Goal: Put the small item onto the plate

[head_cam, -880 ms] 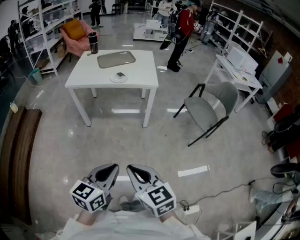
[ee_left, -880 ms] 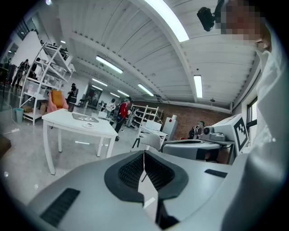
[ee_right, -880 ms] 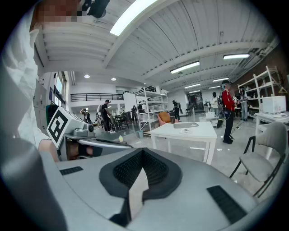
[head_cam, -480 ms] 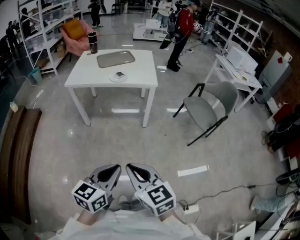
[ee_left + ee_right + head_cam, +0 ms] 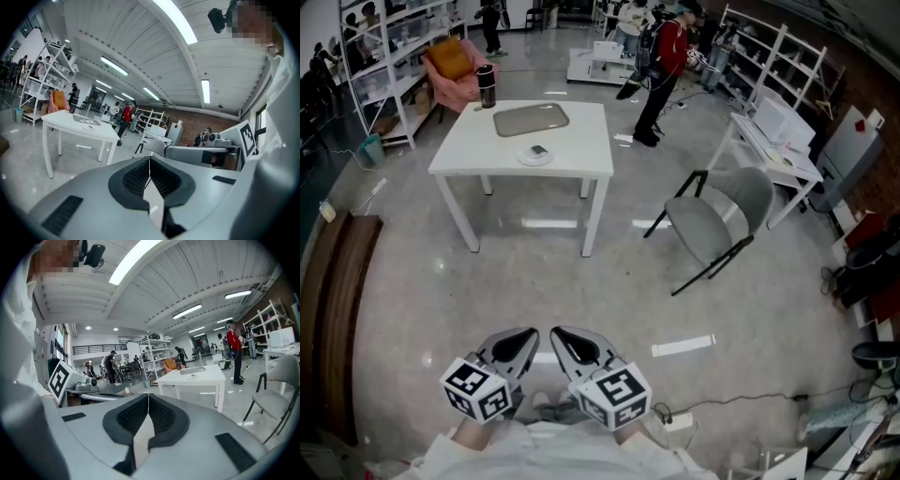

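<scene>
Head view showed the left gripper [image 5: 525, 337] and right gripper [image 5: 561, 337] closed tight on nothing, well apart from the table [image 5: 577, 155]. The item [image 5: 540, 149] appeared, at that range, to sit on the plate [image 5: 525, 158]; a hasty approach could nudge it off.

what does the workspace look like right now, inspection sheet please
surface: white table, far ahead of the person, likely out of reach
job's things: plate near the table's front edge; a small dark item appears to lie on it already
clutter: grey tray behind the plate; dark bottle at the back left corner
grippers: left gripper and right gripper both shut and empty, side by side close to the body
cables: cable on the floor at lower right
surroundings: grey folding chair right of the table; shelving; person in a red jacket beyond the table
</scene>
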Available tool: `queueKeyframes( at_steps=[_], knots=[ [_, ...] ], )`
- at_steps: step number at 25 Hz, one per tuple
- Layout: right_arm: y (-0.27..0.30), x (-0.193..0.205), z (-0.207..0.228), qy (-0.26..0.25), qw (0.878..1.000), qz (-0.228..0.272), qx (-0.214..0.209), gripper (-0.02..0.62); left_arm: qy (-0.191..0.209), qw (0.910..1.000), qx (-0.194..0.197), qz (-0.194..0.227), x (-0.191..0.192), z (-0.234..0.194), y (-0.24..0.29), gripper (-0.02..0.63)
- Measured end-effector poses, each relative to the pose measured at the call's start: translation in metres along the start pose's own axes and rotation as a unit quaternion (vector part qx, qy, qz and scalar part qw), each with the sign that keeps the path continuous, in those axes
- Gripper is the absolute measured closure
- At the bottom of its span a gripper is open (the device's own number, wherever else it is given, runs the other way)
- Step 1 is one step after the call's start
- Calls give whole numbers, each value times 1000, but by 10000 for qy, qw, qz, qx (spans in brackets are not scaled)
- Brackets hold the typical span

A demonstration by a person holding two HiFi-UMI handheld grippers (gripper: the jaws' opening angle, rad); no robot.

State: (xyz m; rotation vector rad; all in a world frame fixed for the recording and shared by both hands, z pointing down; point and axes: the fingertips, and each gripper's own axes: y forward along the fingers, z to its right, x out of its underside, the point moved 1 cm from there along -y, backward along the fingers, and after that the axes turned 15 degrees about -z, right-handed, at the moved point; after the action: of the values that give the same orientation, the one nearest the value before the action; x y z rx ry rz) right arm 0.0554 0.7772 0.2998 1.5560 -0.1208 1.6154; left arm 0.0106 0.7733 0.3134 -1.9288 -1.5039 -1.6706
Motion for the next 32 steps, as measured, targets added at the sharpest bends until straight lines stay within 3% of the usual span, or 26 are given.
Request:
queueKeyframes(
  at_steps=[8,12,18,24,32],
  knots=[
    [-17,-15,30,-324,9994,17,136,580,222,9992,-291,140,-19,9,16,594],
    [-15,-8,35,-303,9995,8,0,580,42,9987,-413,310,-22,7,23,594],
    [-2,13,37,-348,9986,-316,-249,580,-199,9988,-393,204,-12,-1,37,594],
    [33,-16,69,-181,9995,-221,-143,580,-274,9986,-397,206,-36,-46,55,594],
    [117,-79,126,-37,9997,-230,46,580,-302,9993,-188,101,-96,-135,99,594]
  ],
)
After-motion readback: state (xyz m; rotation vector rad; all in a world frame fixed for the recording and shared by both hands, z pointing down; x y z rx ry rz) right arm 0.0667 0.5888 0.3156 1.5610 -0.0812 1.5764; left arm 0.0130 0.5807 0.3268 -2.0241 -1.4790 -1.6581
